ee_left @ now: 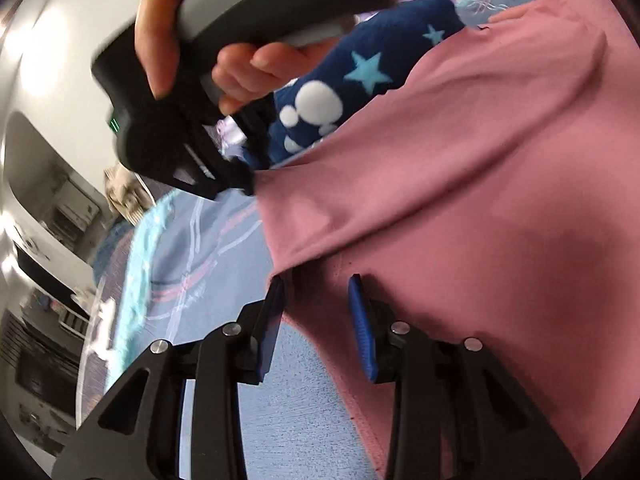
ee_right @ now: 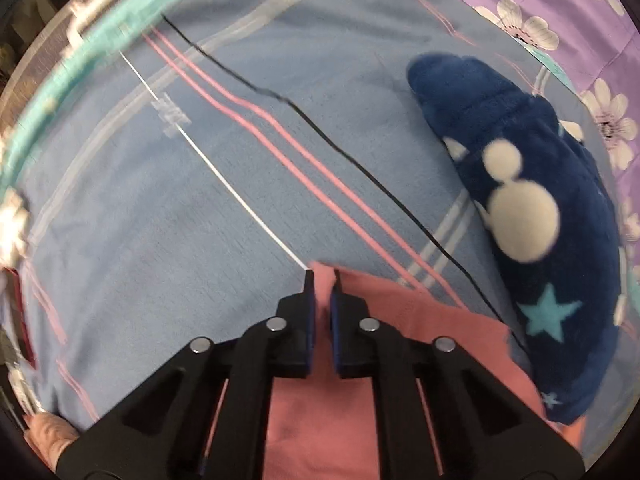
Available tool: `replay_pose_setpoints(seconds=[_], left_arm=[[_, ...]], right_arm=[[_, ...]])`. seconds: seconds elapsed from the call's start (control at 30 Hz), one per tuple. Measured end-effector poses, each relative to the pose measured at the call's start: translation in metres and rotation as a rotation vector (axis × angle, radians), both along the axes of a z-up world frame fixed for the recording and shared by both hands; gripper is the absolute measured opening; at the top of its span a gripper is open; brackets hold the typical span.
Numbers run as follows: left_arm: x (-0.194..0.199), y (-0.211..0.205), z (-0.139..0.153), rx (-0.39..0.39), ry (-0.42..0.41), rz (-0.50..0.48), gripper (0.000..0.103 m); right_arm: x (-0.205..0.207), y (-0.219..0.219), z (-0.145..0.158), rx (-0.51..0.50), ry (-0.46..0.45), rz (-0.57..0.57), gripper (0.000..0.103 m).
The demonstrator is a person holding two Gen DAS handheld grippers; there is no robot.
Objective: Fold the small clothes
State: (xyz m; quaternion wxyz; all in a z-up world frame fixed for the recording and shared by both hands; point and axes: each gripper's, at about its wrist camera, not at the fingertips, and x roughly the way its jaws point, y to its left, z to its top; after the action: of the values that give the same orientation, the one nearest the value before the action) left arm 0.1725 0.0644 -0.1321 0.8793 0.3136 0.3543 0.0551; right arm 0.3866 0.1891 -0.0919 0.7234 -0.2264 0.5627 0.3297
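Observation:
A pink garment [ee_left: 460, 184] hangs lifted above the blue bed sheet [ee_left: 208, 248]. My left gripper [ee_left: 316, 284] stands open at the garment's lower corner, with cloth lying between the fingers but not pinched. The right gripper's tool and the hand on it show in the left wrist view [ee_left: 224, 172], gripping the garment's far corner. In the right wrist view my right gripper [ee_right: 322, 280] is shut on a pinched fold of the pink garment [ee_right: 320, 412], held above the sheet [ee_right: 160, 220].
A dark blue fleece garment [ee_right: 532, 240] with white dots and light blue stars lies to the right on the sheet; it also shows in the left wrist view [ee_left: 360, 84]. A purple flowered cover [ee_right: 560, 20] lies beyond. The bed's teal edge [ee_right: 80, 48] runs at left.

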Motion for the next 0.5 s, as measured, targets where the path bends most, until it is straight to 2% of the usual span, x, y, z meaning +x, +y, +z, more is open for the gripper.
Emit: replay_pose_setpoints(seconds=[0.07, 0.17, 0.2, 0.3, 0.37, 0.47, 0.5], left_arm=[[0.000, 0.000, 0.002, 0.011, -0.002, 0.008, 0.035], [-0.003, -0.004, -0.002, 0.077, -0.006, -0.005, 0.035], [-0.004, -0.006, -0.004, 0.087, -0.008, -0.009, 0.035], [-0.007, -0.005, -0.002, 0.089, 0.010, -0.018, 0.036], [-0.009, -0.002, 0.001, 0.091, 0.028, -0.026, 0.037], [-0.015, 0.004, 0.008, 0.092, 0.041, -0.040, 0.042], [-0.016, 0.006, 0.011, 0.079, 0.042, -0.048, 0.042]], right_arm=[[-0.004, 0.003, -0.005, 0.043, -0.019, 0.028, 0.006], [-0.005, 0.001, -0.015, 0.052, -0.066, 0.029, 0.009], [-0.004, -0.004, -0.012, 0.077, -0.091, 0.003, 0.015], [-0.004, -0.028, 0.011, 0.163, -0.172, -0.090, 0.053], [-0.006, -0.064, 0.039, 0.246, -0.228, -0.166, 0.055], [-0.014, -0.123, 0.059, 0.292, -0.250, -0.246, 0.053], [-0.022, -0.154, 0.061, 0.300, -0.248, -0.283, 0.048]])
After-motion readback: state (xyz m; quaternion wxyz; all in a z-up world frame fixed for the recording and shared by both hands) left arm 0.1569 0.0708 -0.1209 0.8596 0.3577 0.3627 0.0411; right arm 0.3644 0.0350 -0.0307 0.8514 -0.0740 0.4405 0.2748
